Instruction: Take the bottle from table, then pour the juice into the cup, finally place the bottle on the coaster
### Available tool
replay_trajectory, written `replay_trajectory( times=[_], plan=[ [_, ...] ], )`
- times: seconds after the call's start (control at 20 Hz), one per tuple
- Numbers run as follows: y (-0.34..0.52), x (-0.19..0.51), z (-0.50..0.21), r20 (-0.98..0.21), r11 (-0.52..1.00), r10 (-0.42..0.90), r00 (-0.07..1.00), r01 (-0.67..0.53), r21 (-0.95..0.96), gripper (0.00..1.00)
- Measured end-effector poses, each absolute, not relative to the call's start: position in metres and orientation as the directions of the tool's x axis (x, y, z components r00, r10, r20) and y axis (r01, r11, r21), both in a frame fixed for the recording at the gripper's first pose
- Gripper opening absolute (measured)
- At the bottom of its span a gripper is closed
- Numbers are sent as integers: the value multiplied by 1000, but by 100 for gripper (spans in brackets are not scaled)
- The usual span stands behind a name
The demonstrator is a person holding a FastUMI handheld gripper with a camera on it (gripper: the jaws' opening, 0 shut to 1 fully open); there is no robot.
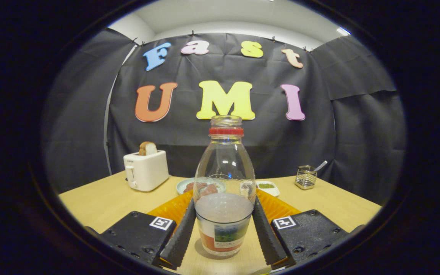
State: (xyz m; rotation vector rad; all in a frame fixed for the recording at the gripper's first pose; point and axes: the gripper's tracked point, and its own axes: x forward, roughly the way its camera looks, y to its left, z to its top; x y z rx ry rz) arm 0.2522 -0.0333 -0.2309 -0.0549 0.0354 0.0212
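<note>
A clear bottle (224, 179) with a red neck ring and no cap stands upright on the wooden table (101, 202), right between my fingers. Pale juice fills its lower part above a coloured label. My gripper (224, 208) is shut on the bottle, both fingertips (189, 217) pressing its sides low down. An orange ribbed coaster (168, 209) lies just beyond the fingers, spreading out behind the bottle on both sides. Through the bottle's glass I see a faint clear rim that may be the cup; I cannot tell for sure.
A white toaster (146, 171) holding a slice of bread stands far left. Behind the coaster are a plate (183, 186) with reddish food and a small white dish (267, 186) of green bits. A wire holder (306, 177) with a spoon sits far right.
</note>
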Motion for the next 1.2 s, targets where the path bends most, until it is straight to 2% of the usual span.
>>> replay_trajectory(
  times=[0.2, 0.4, 0.55, 0.85, 0.95, 1.1, 1.2],
  plan=[
    [-25, 257, -250, -34, 999, 26, 999, -27, -31, 81],
    [-28, 268, -279, -97, 999, -2, 995, -2, -48, 81],
    [-21, 268, -273, -63, 1000, 17, 998, -18, -19, 81],
    [-24, 271, -283, -89, 999, 21, 996, -23, -22, 84],
    [-25, 273, -290, -115, 999, 23, 993, -26, -25, 87],
    [-24, 270, -290, -118, 999, 30, 992, -32, -8, 100],
    [-24, 268, -288, -112, 999, 32, 993, -32, -6, 100]
  ],
)
